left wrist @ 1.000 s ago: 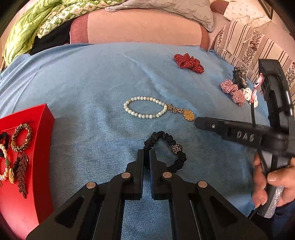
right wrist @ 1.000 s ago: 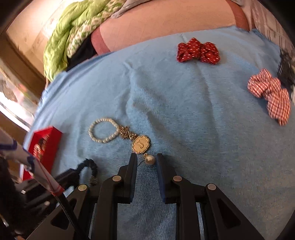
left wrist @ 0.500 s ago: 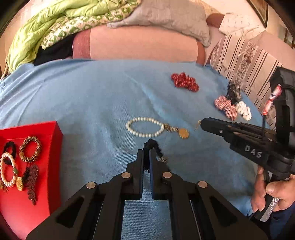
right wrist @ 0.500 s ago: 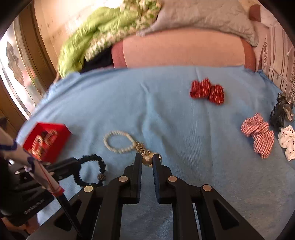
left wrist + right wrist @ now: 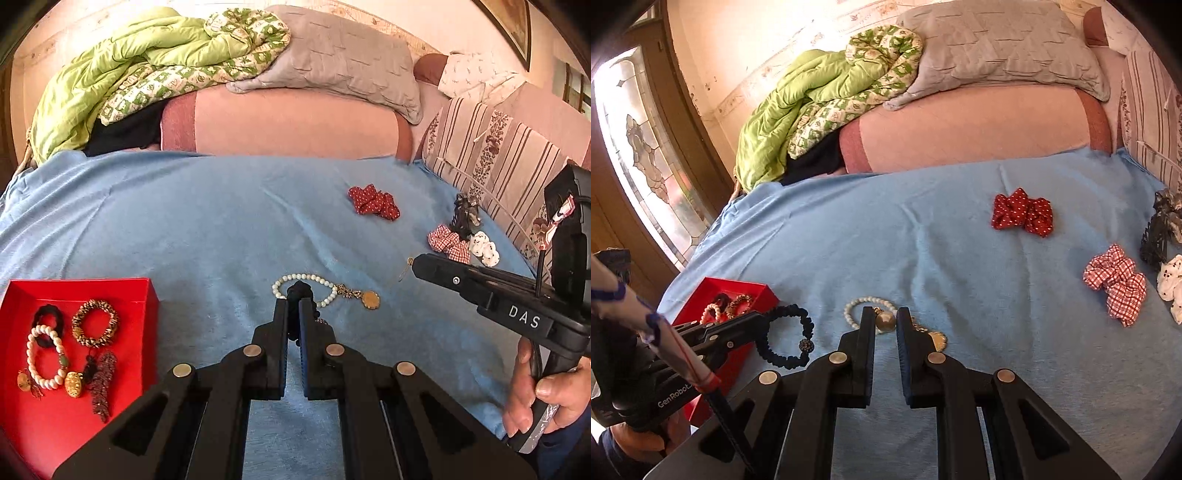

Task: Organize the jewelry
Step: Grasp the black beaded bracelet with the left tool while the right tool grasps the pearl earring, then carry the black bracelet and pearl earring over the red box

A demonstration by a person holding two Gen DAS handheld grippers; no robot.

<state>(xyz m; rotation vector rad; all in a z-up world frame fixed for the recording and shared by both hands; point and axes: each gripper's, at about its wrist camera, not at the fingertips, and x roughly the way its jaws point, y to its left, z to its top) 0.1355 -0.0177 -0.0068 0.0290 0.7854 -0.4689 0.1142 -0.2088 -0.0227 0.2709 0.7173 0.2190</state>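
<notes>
With the left gripper (image 5: 292, 314) clamped on the black beaded bracelet (image 5: 788, 341) and the right gripper (image 5: 885, 321) pinching a round pearl earring (image 5: 885, 320), both lower centre, either could slip before the red tray (image 5: 146, 291).

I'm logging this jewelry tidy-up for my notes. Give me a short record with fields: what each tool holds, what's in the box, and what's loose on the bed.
left tool: shut on black beaded bracelet, lifted off the blue bedsheet
right tool: shut on pearl earring
red box: holds several bracelets and other jewelry
still on sheet: white pearl bracelet with gold pendant
hair items, right side: red dotted scrunchie, red checked scrunchie, white scrunchie, dark hair clip
</notes>
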